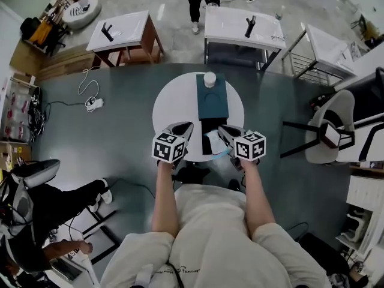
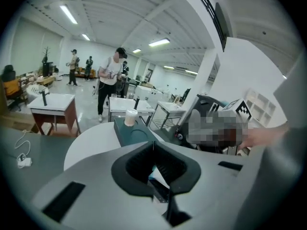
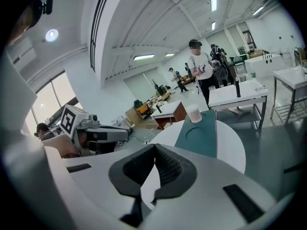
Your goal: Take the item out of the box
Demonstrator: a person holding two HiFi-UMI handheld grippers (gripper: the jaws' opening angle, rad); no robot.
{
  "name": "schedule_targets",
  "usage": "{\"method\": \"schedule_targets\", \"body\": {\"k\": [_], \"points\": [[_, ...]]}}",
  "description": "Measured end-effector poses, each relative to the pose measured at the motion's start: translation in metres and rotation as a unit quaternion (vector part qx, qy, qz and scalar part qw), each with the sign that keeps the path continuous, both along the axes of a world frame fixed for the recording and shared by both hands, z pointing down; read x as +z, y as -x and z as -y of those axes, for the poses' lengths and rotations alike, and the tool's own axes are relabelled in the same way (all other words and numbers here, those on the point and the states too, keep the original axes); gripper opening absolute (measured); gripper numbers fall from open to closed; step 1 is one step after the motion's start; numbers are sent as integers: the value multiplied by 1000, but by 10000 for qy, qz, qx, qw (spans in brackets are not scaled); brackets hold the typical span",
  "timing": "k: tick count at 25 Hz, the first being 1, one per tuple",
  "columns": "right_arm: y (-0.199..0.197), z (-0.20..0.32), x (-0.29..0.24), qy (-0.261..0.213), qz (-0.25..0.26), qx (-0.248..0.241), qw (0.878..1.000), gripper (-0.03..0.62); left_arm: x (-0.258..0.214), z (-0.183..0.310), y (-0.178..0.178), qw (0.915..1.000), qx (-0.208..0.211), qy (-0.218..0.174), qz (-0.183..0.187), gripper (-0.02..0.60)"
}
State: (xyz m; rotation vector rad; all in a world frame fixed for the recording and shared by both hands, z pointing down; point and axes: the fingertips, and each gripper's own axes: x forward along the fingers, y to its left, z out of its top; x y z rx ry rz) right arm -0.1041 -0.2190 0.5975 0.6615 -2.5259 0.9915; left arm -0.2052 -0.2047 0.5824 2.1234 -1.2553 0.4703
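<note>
Box (image 1: pixel 212 101), long teal slab, lies on round white table (image 1: pixel 171 110).

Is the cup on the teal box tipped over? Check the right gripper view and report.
No: the white cup stands upright on the far end of the teal box, which lies flat on the round table.

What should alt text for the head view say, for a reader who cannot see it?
Seen from above, a person holds a left gripper and a right gripper, each with a marker cube, at the near edge of a round white table. A dark teal box lies on it, with a small white cup at its far end.
</note>
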Motion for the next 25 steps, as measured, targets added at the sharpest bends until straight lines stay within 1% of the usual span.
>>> {"method": "schedule_targets", "body": {"k": [2, 4, 5, 8, 10, 14, 16, 19, 22, 25], "points": [[13, 6, 6, 143, 64, 237, 9996, 35, 8, 5, 5, 9994, 340, 100, 32, 21], [29, 11, 8, 203, 102, 382, 9990, 35, 17, 8, 11, 9983, 558, 193, 0, 21], [35, 13, 10, 153, 3, 377, 9992, 35, 21, 10, 15, 9978, 617, 219, -26, 21], [44, 11, 22, -143, -609, 221, 9978, 35, 32, 15, 22, 9973, 684, 255, -116, 21], [43, 8, 31, -163, -802, 252, 9963, 35, 37, 18, 25, 9969, 723, 269, -150, 21], [30, 6, 45, 166, -708, 473, 9962, 35, 46, 21, 22, 9965, 746, 289, -230, 21], [23, 11, 48, 237, -691, 548, 9958, 35, 47, 25, 19, 9963, 751, 305, -281, 21], [23, 24, 39, 260, -503, 764, 9955, 35, 49, 26, 12, 9949, 895, 389, -238, 21], [32, 25, 44, 163, -694, 565, 9959, 35, 53, 23, 9, 9941, 963, 428, -244, 21], [39, 18, 53, 290, -615, 517, 9963, 37, 59, 22, 12, 9949, 831, 459, -341, 21]]}}
